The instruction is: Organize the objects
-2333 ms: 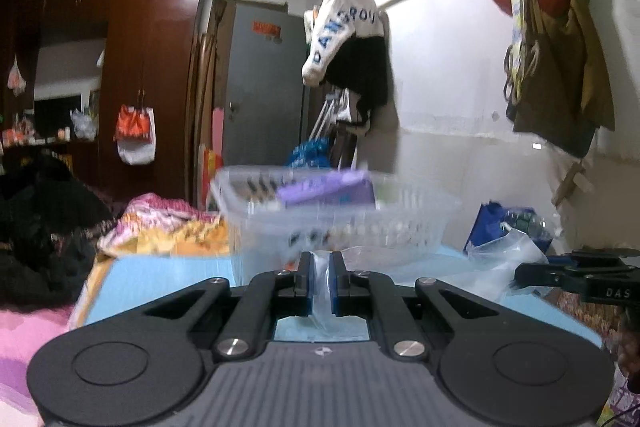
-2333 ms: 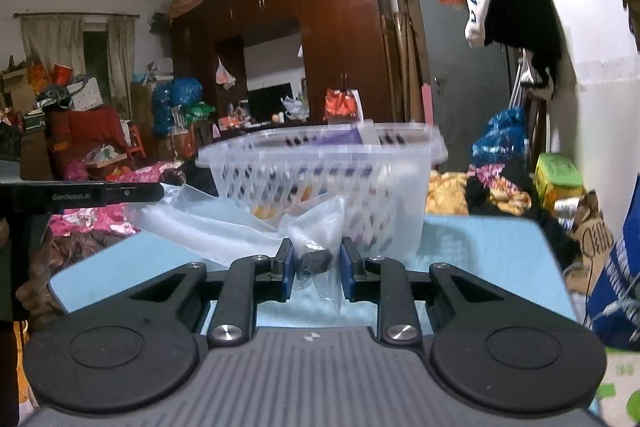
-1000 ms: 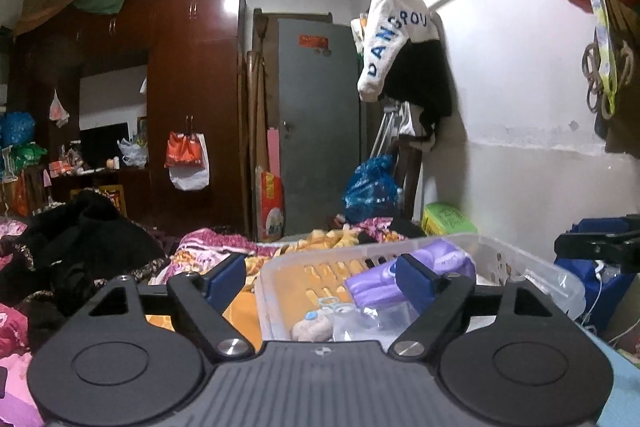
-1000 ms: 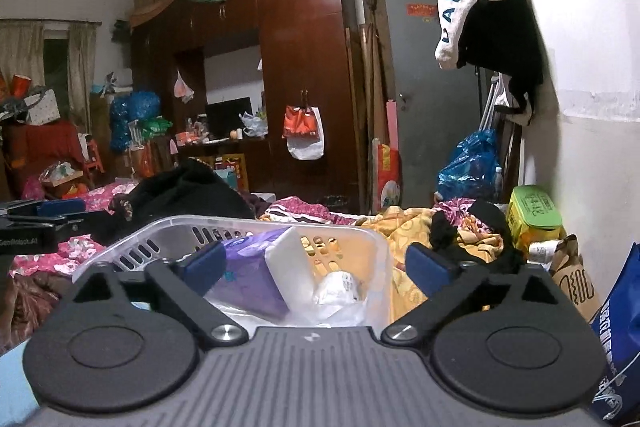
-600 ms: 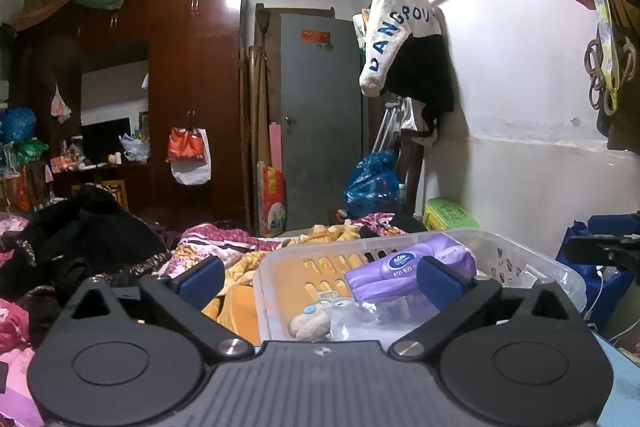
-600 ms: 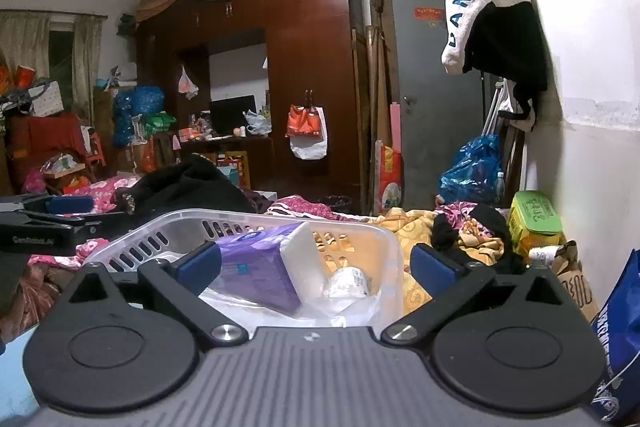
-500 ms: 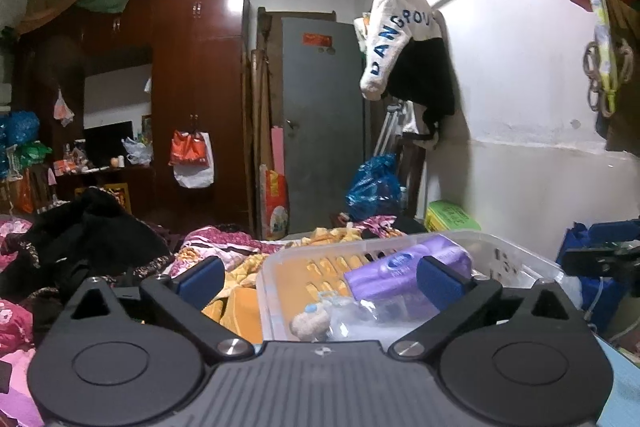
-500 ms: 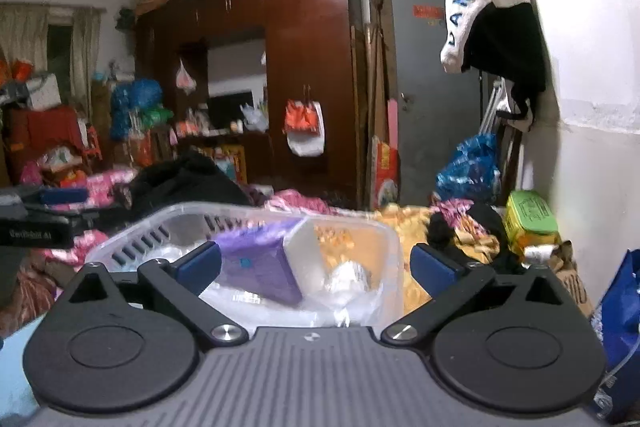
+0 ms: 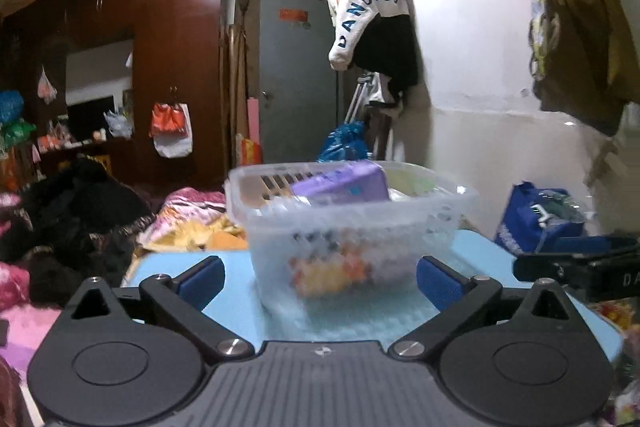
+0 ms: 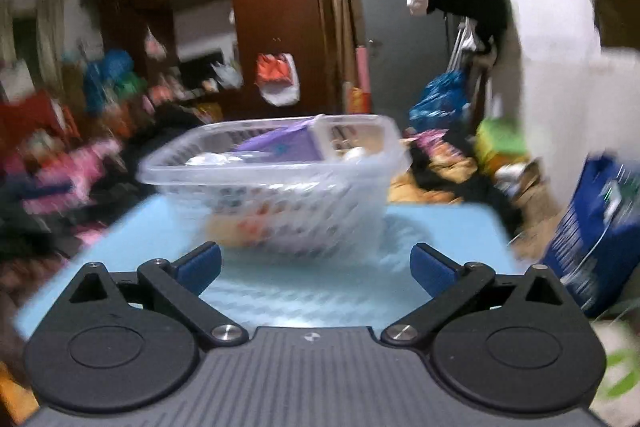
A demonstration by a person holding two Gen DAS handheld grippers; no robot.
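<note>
The light blue counter [image 9: 168, 267] stretches out ahead of both grippers, and on it, just beyond the fingertips and centred between them, stands a clear plastic basket [image 9: 352, 227] with slotted walls. A purple pack [image 9: 340, 183] rises above the basket's rim, among blurred orange and white items lower down that I cannot identify. The left hand-held gripper [image 9: 320, 277] and the right hand-held gripper [image 10: 316, 265] are both spread wide with nothing between their blue pads.

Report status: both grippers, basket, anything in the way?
Left gripper open, empty. Right gripper open, empty. Basket on blue table, purple pack inside. Nothing between grippers and basket.
</note>
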